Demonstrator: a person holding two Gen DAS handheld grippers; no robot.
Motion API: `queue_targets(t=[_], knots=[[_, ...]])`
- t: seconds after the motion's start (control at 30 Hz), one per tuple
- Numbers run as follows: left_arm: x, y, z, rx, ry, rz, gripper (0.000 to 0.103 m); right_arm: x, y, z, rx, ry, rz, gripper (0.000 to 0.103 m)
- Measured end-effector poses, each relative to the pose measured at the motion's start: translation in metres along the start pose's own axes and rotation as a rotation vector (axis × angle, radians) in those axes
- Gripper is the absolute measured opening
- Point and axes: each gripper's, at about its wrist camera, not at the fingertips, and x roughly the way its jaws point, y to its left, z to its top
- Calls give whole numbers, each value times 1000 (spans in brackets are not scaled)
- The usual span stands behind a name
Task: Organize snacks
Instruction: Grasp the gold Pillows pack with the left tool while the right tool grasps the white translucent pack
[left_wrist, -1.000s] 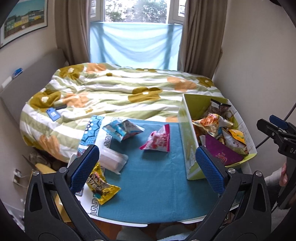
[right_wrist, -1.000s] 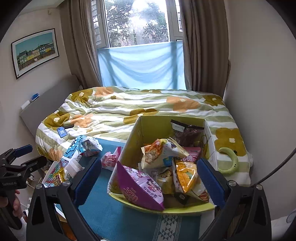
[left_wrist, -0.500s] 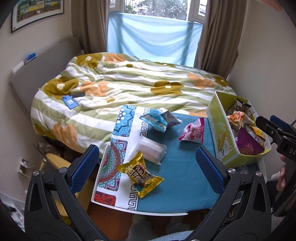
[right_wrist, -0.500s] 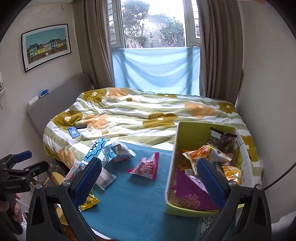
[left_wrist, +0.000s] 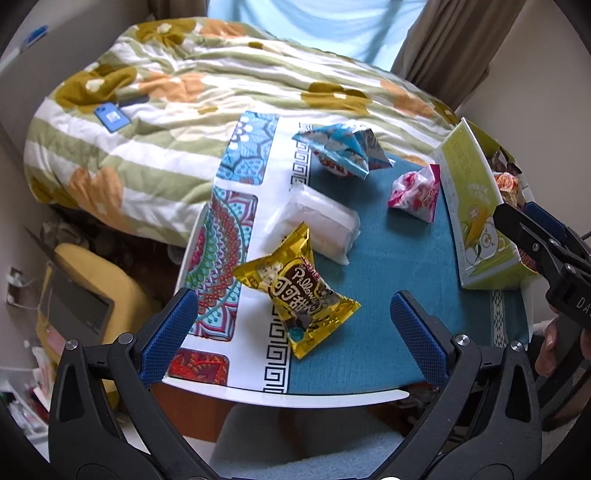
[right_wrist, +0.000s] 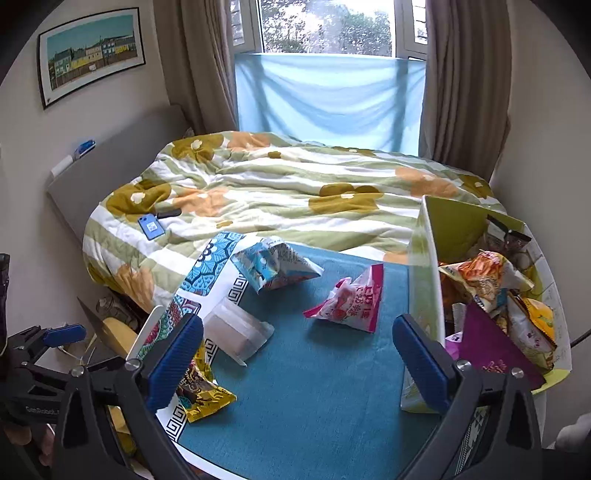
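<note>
Teal table mat (left_wrist: 369, 295) at the bed's foot, snacks scattered.
Left gripper (left_wrist: 291, 325) hangs spread wide over the yellow packet (left_wrist: 295, 291); right gripper (right_wrist: 295, 354) spread too, empty. Beyond: clear packet (left_wrist: 325, 225), pink packet (right_wrist: 347, 302), blue packet (right_wrist: 269, 266); green box (right_wrist: 428, 266) at right.

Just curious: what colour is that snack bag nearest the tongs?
Gold-yellow with dark brown print, the bag shows best in the left wrist view.

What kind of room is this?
A bedroom, most likely: a bed under a flowered quilt, a curtained window behind it, and a small table of snacks pushed against the bed.
</note>
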Motion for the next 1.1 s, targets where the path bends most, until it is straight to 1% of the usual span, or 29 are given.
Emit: queue_targets(t=[0.1,0.2,0.23,0.27,0.33,0.53,0.57,0.6,0.63,0.7,0.77,0.93,1.1], knots=[[27,6,-4,-59,48,1,103,21,7,-4,-61,32,21,102],[49,10,-7,-132,66,-4,103,50,11,-7,-116,76,66,102],[56,10,-7,-142,75,9,100,61,11,-7,-128,91,89,102],[64,9,-7,-148,92,22,95,71,10,-8,-142,104,111,102],[77,8,-8,-171,116,29,89,91,12,-9,-183,137,142,102],[107,8,-6,-259,144,54,89,140,22,-11,-298,232,212,102],[111,9,-6,-267,150,57,87,146,23,-10,-310,242,228,102],[115,9,-6,-273,153,61,83,151,25,-10,-321,252,244,102],[118,9,-6,-277,158,65,73,157,25,-9,-335,261,252,102],[125,12,-7,-290,173,72,66,167,29,-10,-366,282,263,102],[126,15,-8,-298,174,79,53,175,32,-10,-390,298,279,102],[122,23,-7,-284,171,124,52,191,41,-14,-428,336,320,102],[118,31,-6,-263,161,165,51,202,52,-18,-453,351,352,102]])
